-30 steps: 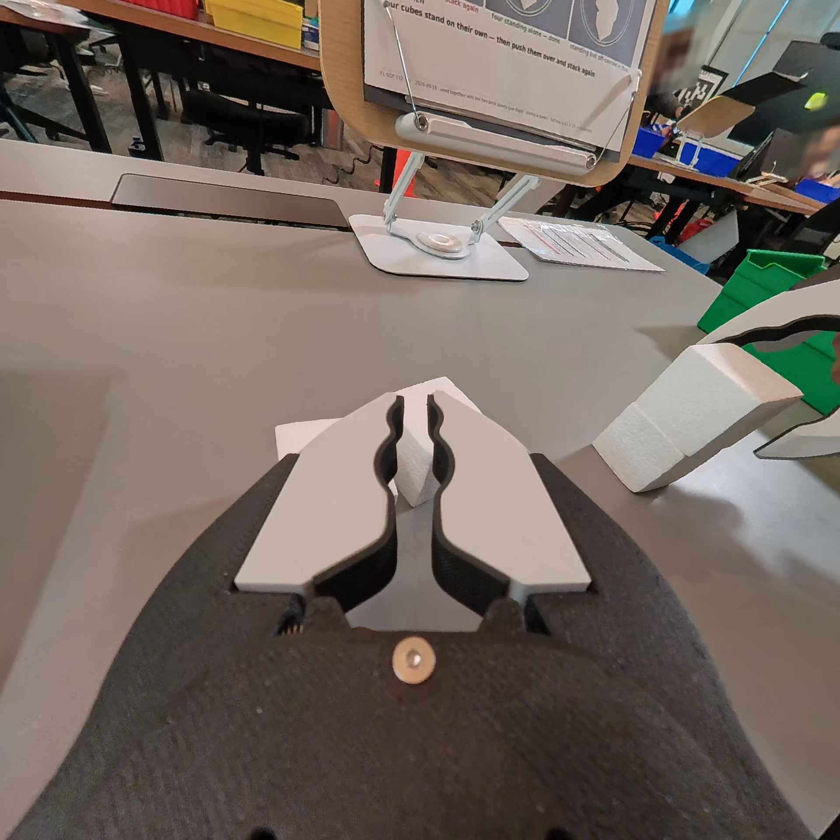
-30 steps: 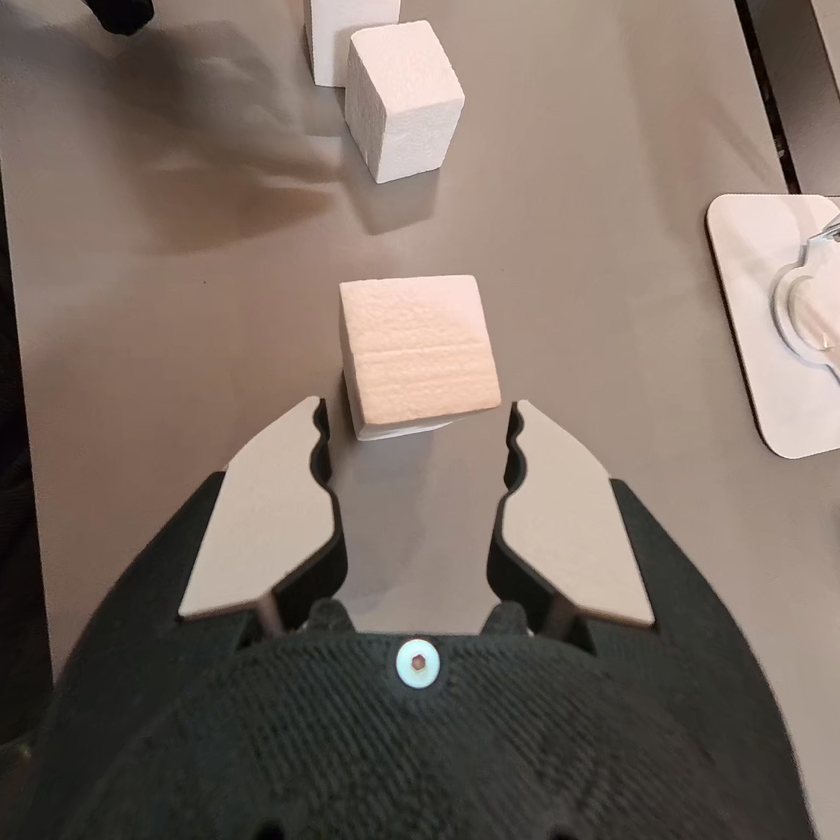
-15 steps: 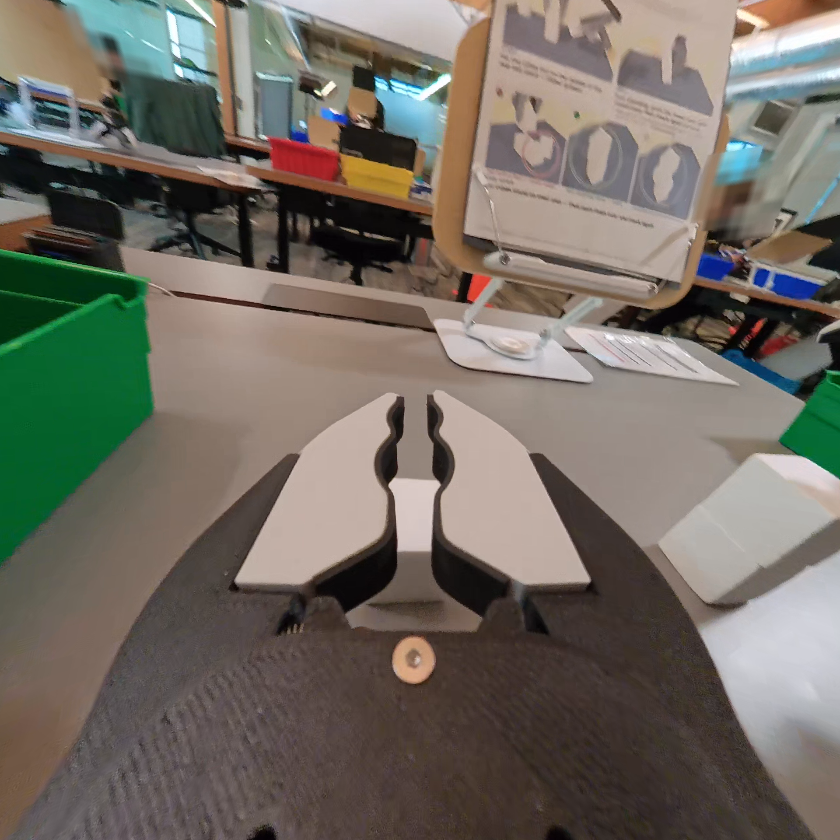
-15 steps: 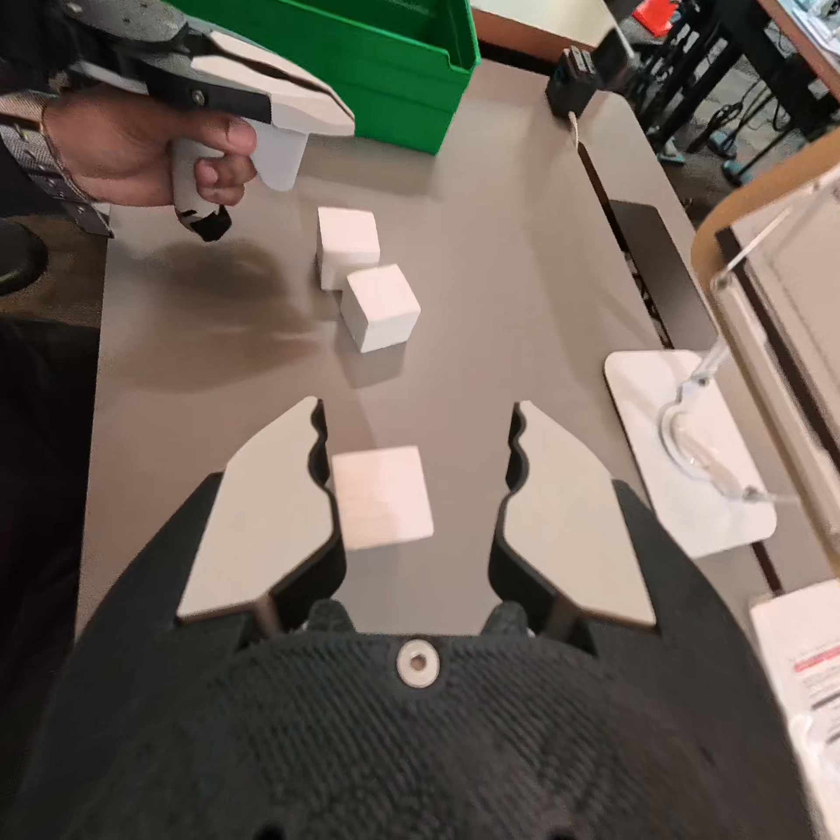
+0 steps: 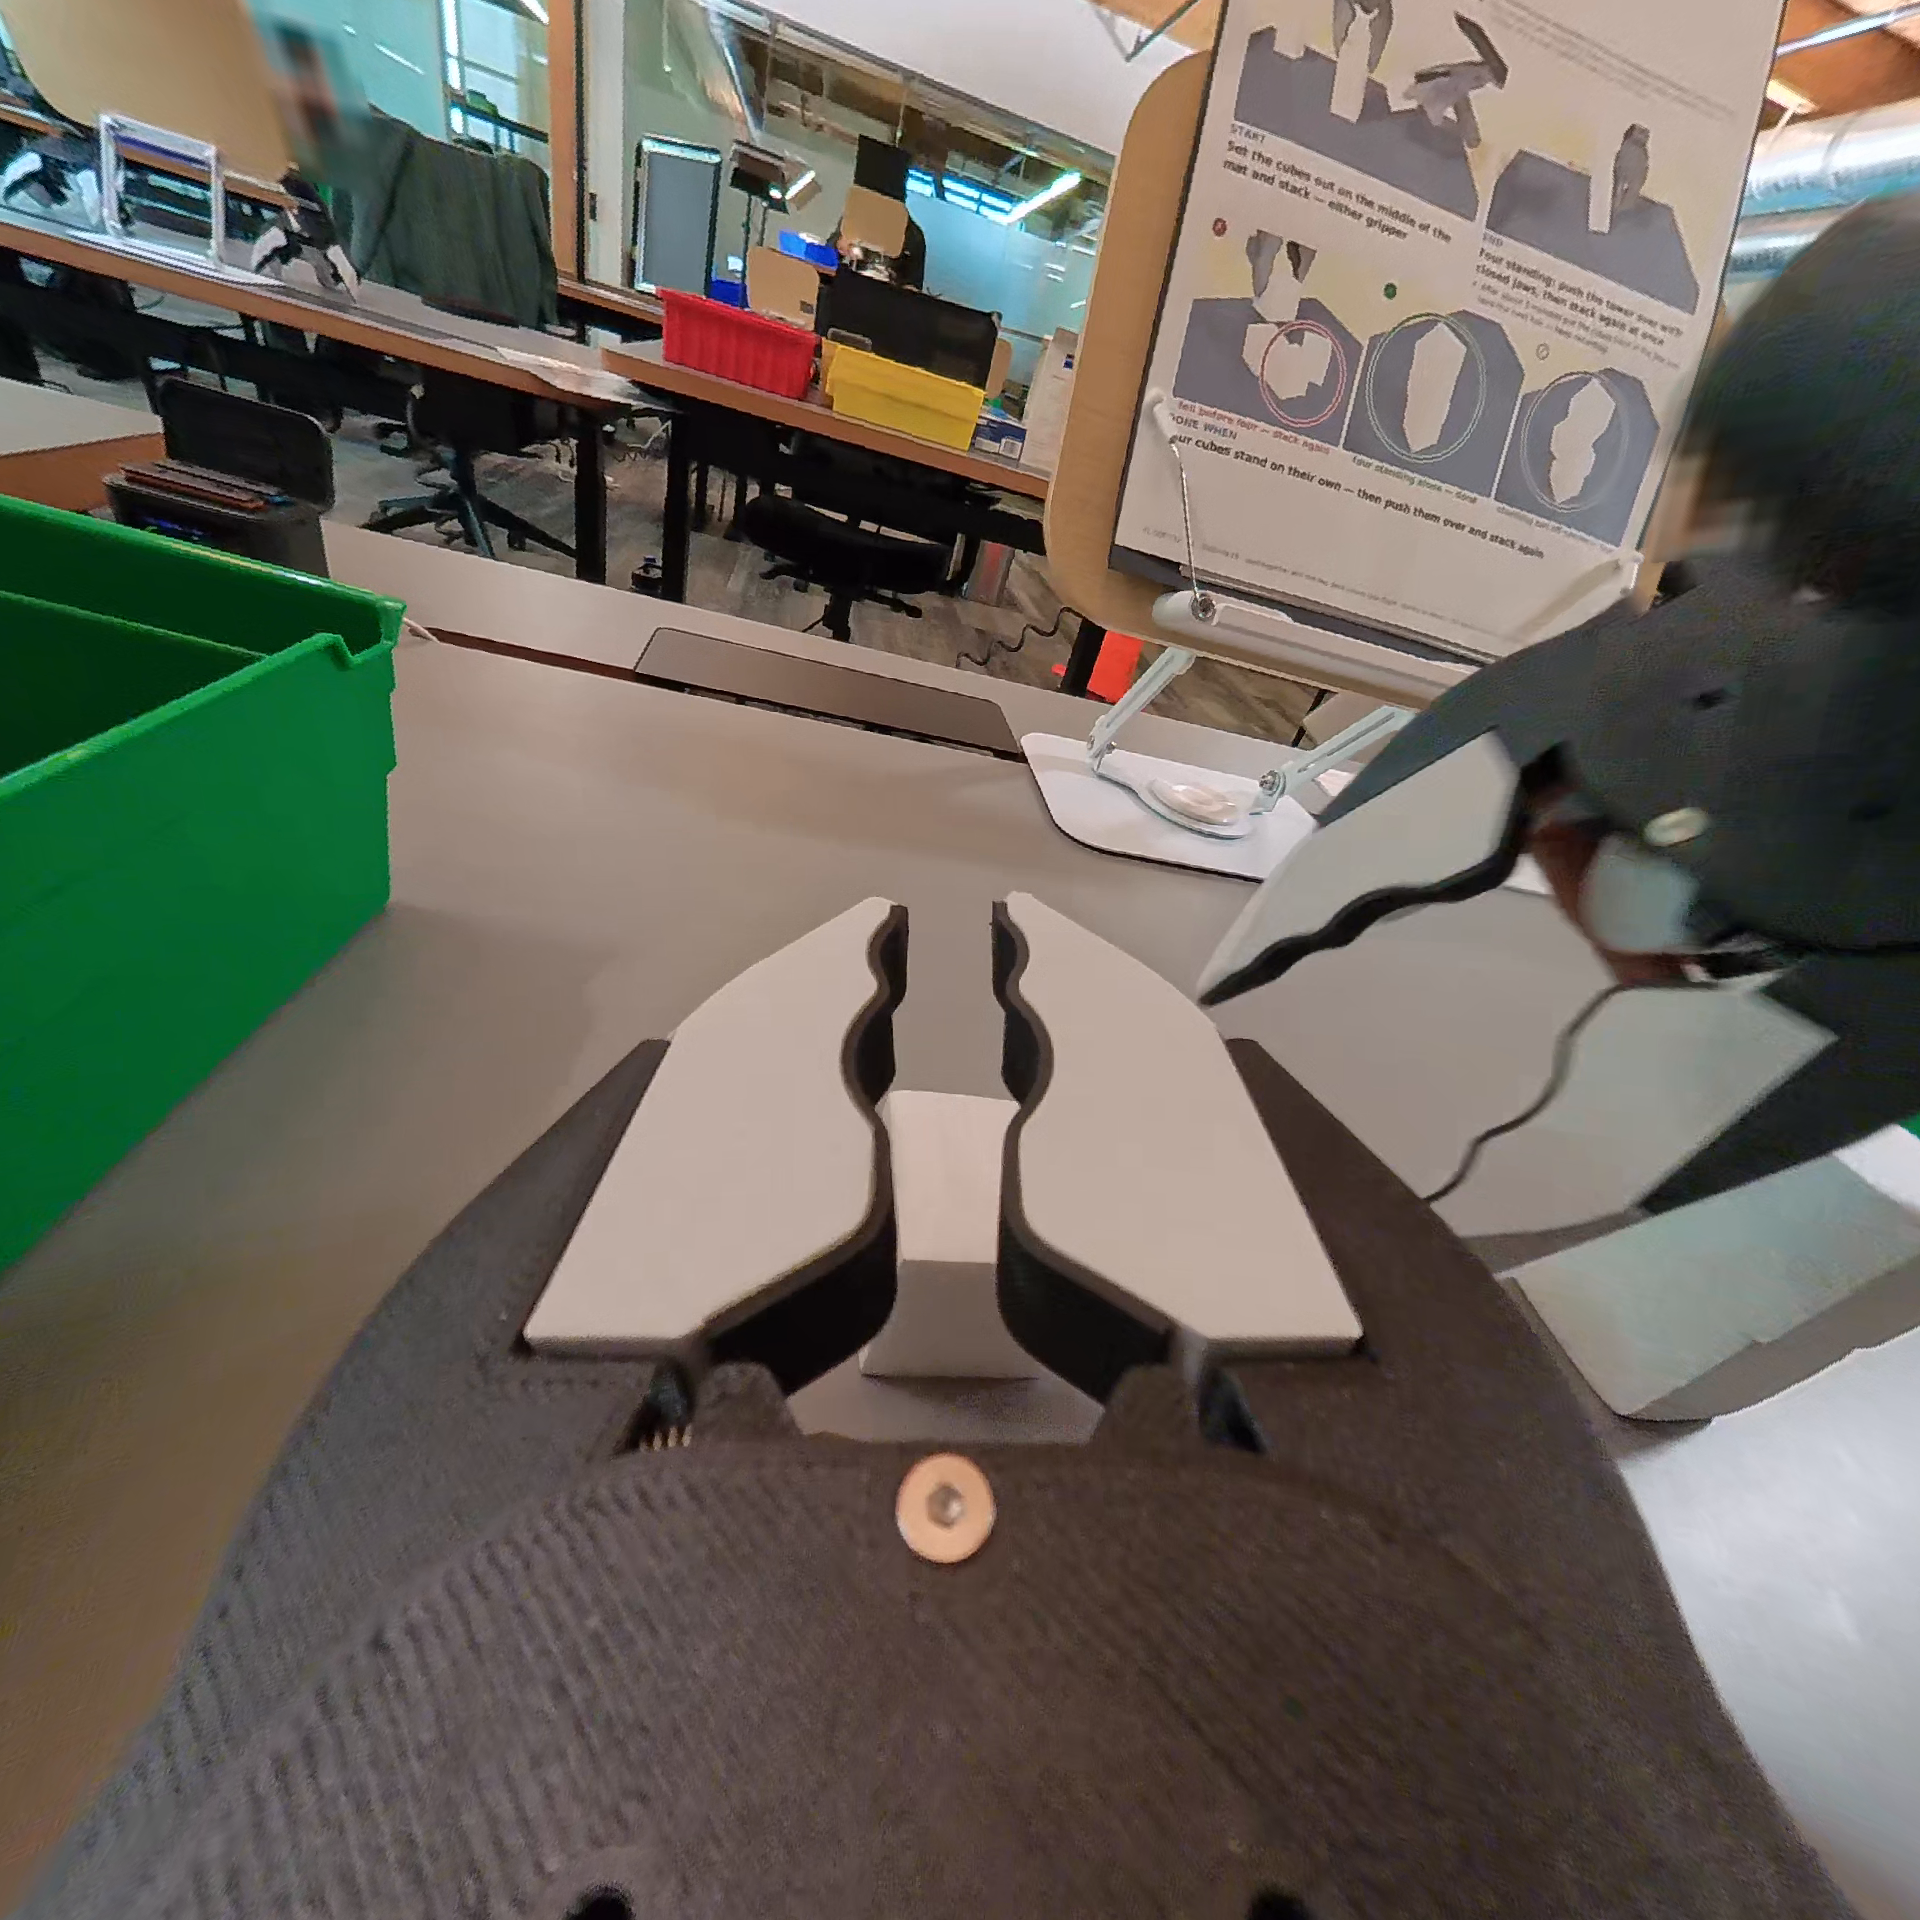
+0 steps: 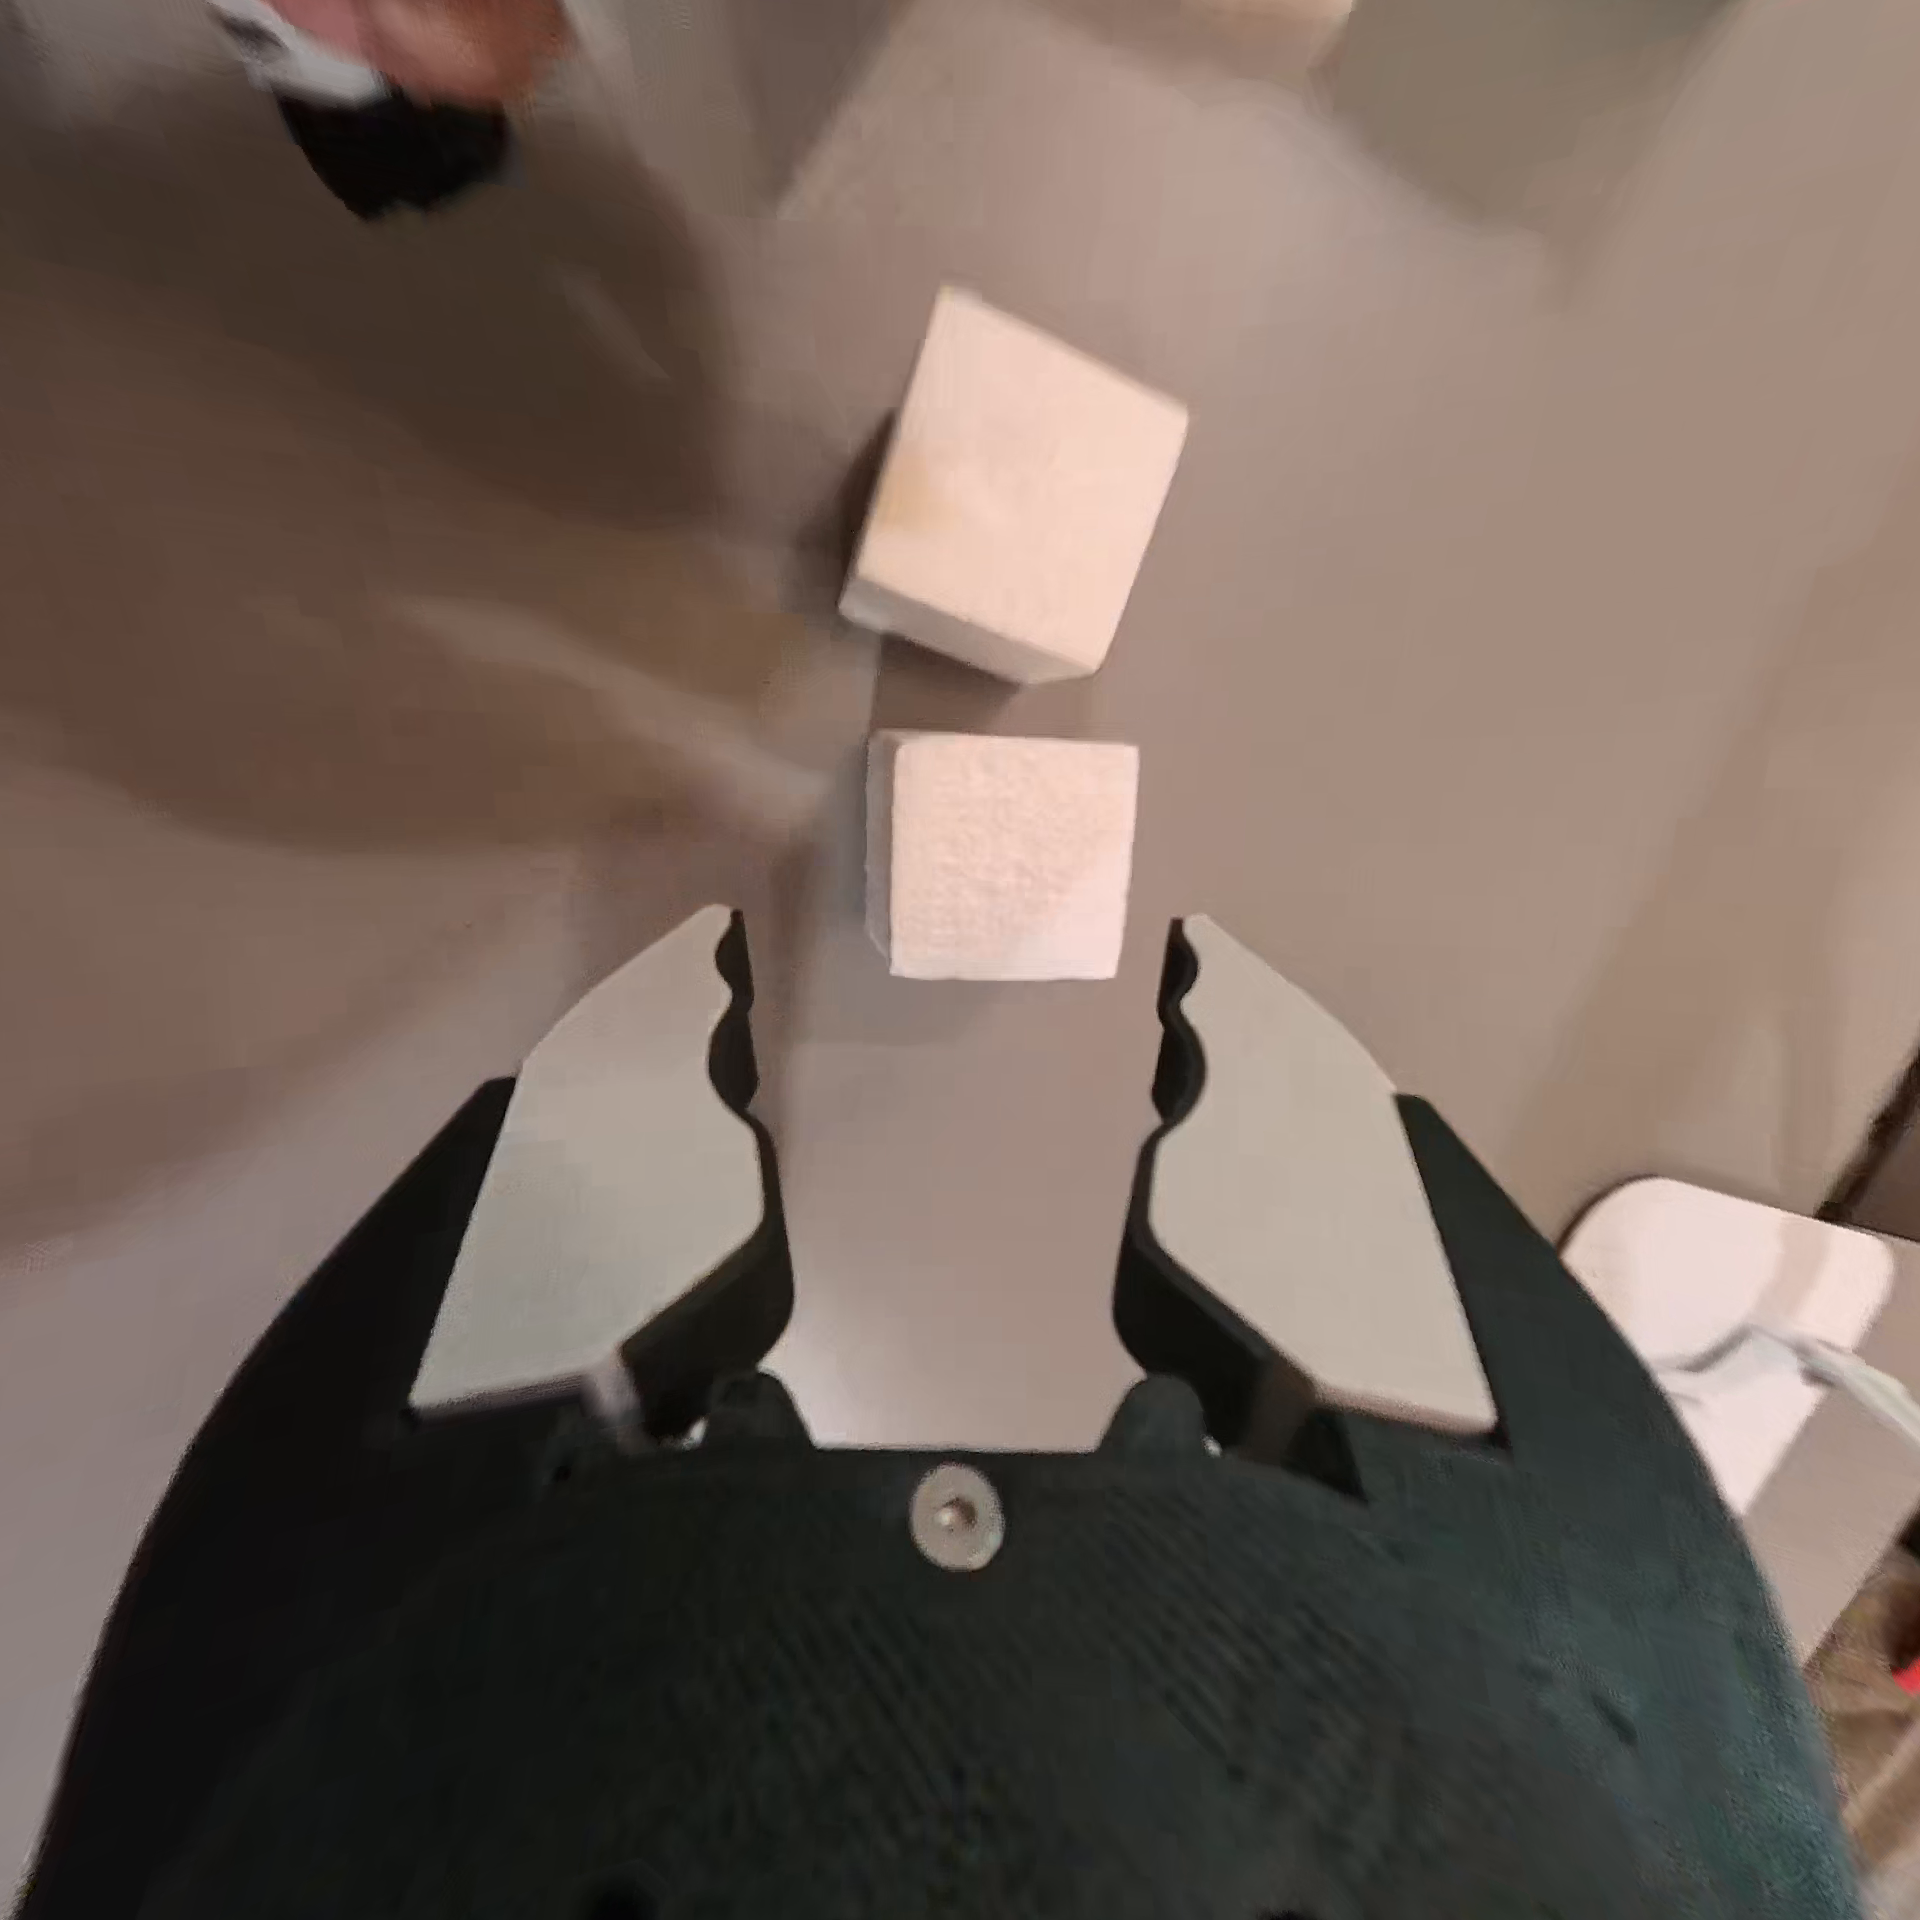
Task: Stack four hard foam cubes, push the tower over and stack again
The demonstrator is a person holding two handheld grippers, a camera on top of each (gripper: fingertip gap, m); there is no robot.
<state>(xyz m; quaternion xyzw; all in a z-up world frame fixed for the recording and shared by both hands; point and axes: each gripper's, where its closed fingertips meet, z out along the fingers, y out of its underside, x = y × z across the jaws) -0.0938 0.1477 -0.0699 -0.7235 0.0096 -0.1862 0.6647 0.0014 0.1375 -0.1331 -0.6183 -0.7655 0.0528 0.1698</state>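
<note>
My left gripper (image 5: pixel 948 909) is shut with only a narrow slit between the fingers and holds nothing. A white foam cube (image 5: pixel 951 1247) shows through the slit on the grey table (image 5: pixel 623 883) below it. My right gripper (image 6: pixel 956 925) is open and empty, pointing down at a white foam cube (image 6: pixel 997 862) just past its fingertips. A second foam cube (image 6: pixel 1013 488) lies beyond it, turned at an angle. In the left wrist view the right gripper (image 5: pixel 1351 935) hovers at the right above a white foam block (image 5: pixel 1683 1320).
A green bin (image 5: pixel 187 831) stands at the table's left. A document stand with a printed sheet (image 5: pixel 1403 312) sits on a white base (image 5: pixel 1143 800) at the back; the base also shows in the right wrist view (image 6: pixel 1714 1299). A blurred hand and gripper handle (image 6: pixel 395 156) are top left. The tips of one gripper are about 12 centimeters away from the tips of the other. The left tips stand about 8 centimeters off the white foam cube (image 5: pixel 951 1247). Look for it in the right wrist view (image 6: pixel 939 357) too.
The left gripper drew back and levelled, bringing the green bin into its view. The right gripper swung left over the two cubes and now shows in the left view. Neither gripper's opening changed.
</note>
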